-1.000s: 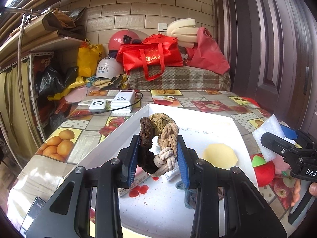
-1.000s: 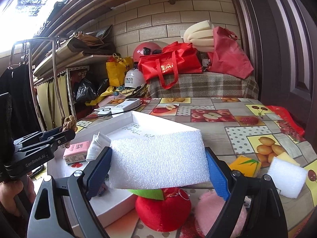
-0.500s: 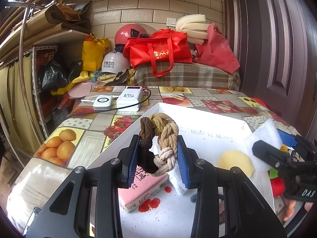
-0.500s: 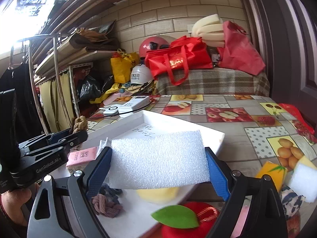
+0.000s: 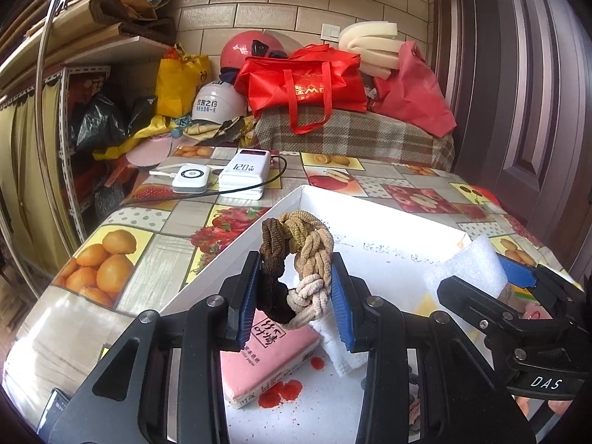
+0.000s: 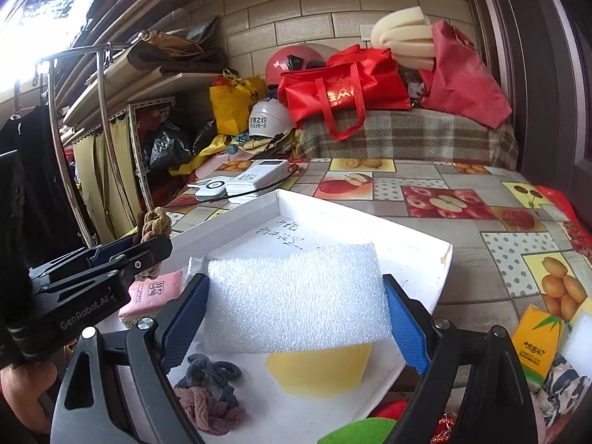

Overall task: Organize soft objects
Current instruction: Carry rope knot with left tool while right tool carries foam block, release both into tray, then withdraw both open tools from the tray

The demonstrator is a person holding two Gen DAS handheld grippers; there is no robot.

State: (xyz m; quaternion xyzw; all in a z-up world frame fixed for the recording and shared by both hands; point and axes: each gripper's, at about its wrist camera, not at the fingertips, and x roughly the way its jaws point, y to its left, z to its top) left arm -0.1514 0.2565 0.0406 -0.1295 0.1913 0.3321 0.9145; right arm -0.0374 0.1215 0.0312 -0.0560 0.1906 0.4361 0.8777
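Note:
My left gripper point(image 5: 294, 296) is shut on a braided hair tie point(image 5: 296, 259) in brown, tan and cream, held above the near left part of the white tray point(image 5: 281, 207). My right gripper point(image 6: 296, 307) is shut on a white foam pad point(image 6: 296, 299), held over the tray point(image 6: 446, 266); it also shows in the left wrist view point(image 5: 466, 266). In the tray lie a pink tissue pack point(image 5: 266, 359), a yellow sponge point(image 6: 318, 366), a folded white cloth point(image 5: 340, 355) and dark and pink hair ties point(image 6: 207, 396).
Two white power banks point(image 5: 244, 177) with cables lie on the fruit-pattern tablecloth point(image 5: 111, 259) beyond the tray. A yellow packet point(image 6: 536, 340), another white foam piece point(image 6: 581, 340) and a red plush toy point(image 6: 392, 407) lie right of the tray. Bags and helmets crowd the back.
Both grippers have moved over the tray. The foam pad now hangs above the yellow sponge, and the hair tie sits above the pink tissue pack. Both grips are unchanged.

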